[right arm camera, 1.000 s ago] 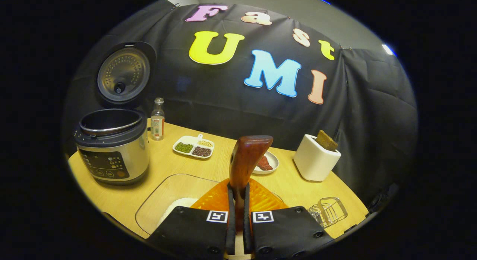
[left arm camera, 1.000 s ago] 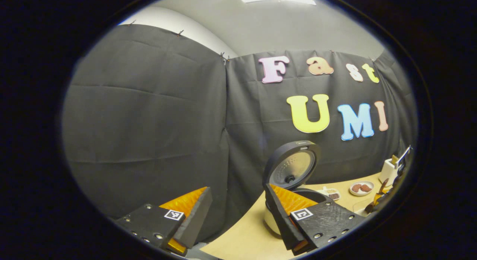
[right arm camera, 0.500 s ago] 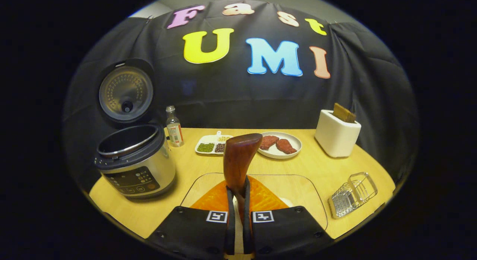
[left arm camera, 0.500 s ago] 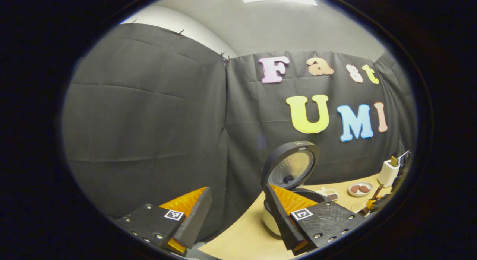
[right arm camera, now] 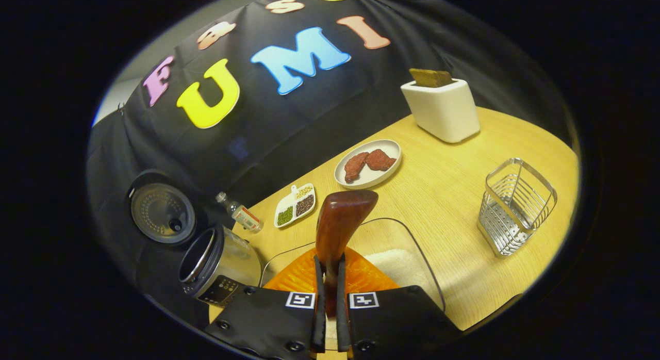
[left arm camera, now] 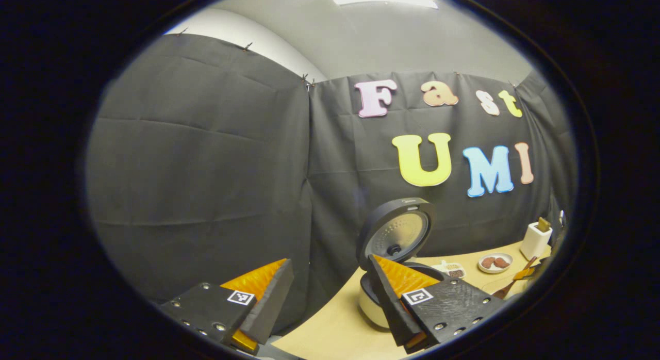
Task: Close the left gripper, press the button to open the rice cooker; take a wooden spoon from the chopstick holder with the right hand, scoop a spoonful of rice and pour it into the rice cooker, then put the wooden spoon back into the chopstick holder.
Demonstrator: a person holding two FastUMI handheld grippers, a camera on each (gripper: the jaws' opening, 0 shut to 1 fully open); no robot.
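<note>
Rice cooker point(right arm camera: 219, 264) lid is open: step 1 done. Right gripper point(right arm camera: 330, 318) fingers clamp wooden spoon point(right arm camera: 337, 226), bowl above fingertips. Left gripper point(left arm camera: 330, 303) fingers wide, idle. Scoop, pour, return to chopstick holder point(right arm camera: 515, 205) remain.

- The left gripper point(left arm camera: 330, 293) is held level, its two fingers spread wide with nothing between them.
- The right gripper point(right arm camera: 330, 293) is tilted, fingers clamped on the wooden spoon point(right arm camera: 337, 226).
</note>
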